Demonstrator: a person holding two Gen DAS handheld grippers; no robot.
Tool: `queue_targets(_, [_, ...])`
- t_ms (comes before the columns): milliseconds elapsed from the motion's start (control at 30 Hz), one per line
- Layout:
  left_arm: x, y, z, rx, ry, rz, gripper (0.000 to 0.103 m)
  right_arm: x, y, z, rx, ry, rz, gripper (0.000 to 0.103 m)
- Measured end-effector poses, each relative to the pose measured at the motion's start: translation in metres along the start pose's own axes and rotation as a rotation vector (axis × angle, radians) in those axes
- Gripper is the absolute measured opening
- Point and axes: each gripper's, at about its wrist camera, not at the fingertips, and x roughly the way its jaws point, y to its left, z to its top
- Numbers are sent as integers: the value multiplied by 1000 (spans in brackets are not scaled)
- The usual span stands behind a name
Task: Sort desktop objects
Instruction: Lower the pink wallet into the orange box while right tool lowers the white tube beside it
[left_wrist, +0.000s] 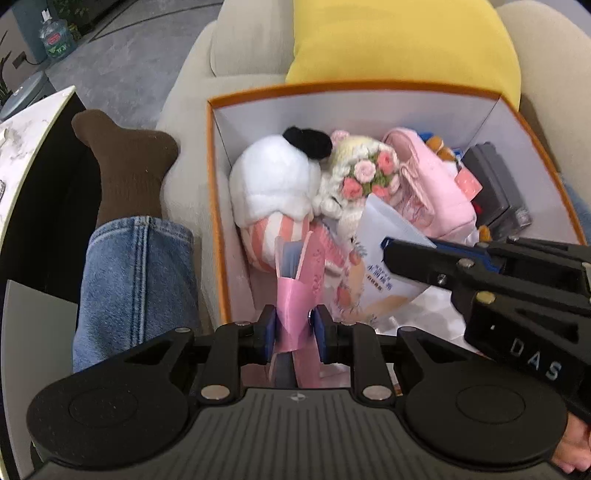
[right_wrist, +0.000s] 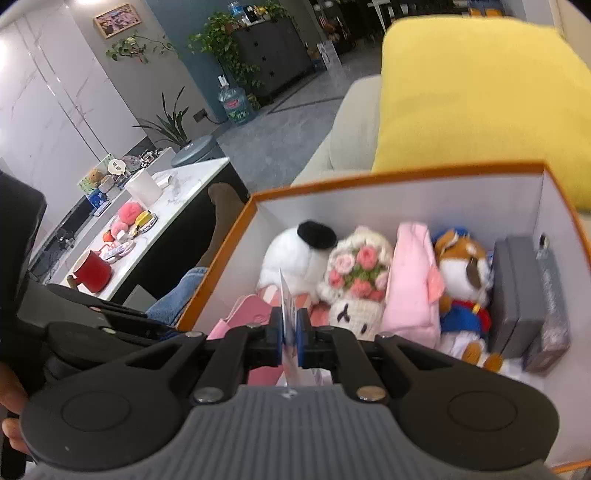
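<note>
An orange-rimmed white box (left_wrist: 214, 177) sits on the sofa, also in the right wrist view (right_wrist: 221, 254). It holds a white plush with a black ear (left_wrist: 273, 173), a crocheted flower doll (left_wrist: 365, 173), a pink pouch (left_wrist: 432, 184), a bear plush (right_wrist: 461, 266) and grey boxes (right_wrist: 517, 295). My left gripper (left_wrist: 294, 328) is shut on a pink card packet (left_wrist: 295, 291) over the box's near edge. My right gripper (right_wrist: 290, 332) is shut on a white and blue snack packet (left_wrist: 384, 258), seen edge-on in its own view (right_wrist: 288, 299).
A yellow cushion (left_wrist: 399, 40) leans behind the box. A leg in jeans (left_wrist: 136, 280) and a brown sock (left_wrist: 129, 166) lie left of the box. A marble table (right_wrist: 177, 199) at the left holds a red mug (right_wrist: 92, 271), a white cup (right_wrist: 142, 186) and small toys.
</note>
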Motion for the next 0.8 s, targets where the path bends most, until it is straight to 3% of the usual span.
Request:
queue_targets(167, [5,-5,1,32,20,11,26,7,-8,-7,39,48,15,7])
queue_targets(367, [-7,7,-5,24,4,-51,30,8,-4,-11,42,69,40,7])
queue_targets(667, [-45,31,-32,-15,-166,-129,31,11,8,-16,29,78,67,9])
queue_targets(800, [-54,33,-39,-8,-193,-128,31,12,17,-19,-4,87,78,10])
